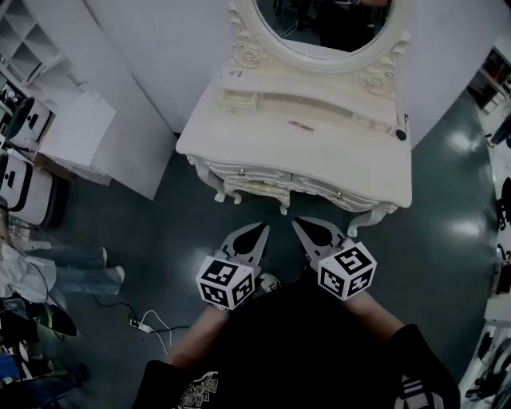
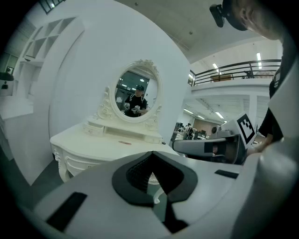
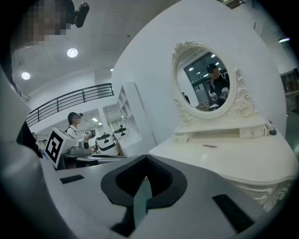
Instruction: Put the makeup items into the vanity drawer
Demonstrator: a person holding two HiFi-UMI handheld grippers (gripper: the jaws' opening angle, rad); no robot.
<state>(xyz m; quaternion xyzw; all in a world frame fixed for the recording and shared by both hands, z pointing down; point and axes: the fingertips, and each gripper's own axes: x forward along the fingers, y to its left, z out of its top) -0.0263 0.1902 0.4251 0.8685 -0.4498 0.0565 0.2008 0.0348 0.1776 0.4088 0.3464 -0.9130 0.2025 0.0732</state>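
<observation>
A cream vanity table [image 1: 255, 152] with an oval mirror [image 1: 319, 24] stands ahead of me, its front drawers [image 1: 255, 185] shut. On its top lie a thin pink makeup item [image 1: 302, 125] and a small dark item [image 1: 401, 133] at the right end. My left gripper [image 1: 262, 231] and right gripper [image 1: 297, 224] hover side by side over the floor, just short of the vanity's front edge. Both are shut and hold nothing. The left gripper view shows the left gripper [image 2: 152, 158] and the pink item [image 2: 125, 142]. The right gripper view shows the right gripper [image 3: 145, 159] and the pink item [image 3: 210, 145].
A white shelf unit [image 1: 80, 128] stands at the left against the wall. Black-and-white cases [image 1: 16, 184] and another person's legs [image 1: 80, 272] are at the far left. A cable with a power strip [image 1: 144, 323] lies on the dark floor by my left side.
</observation>
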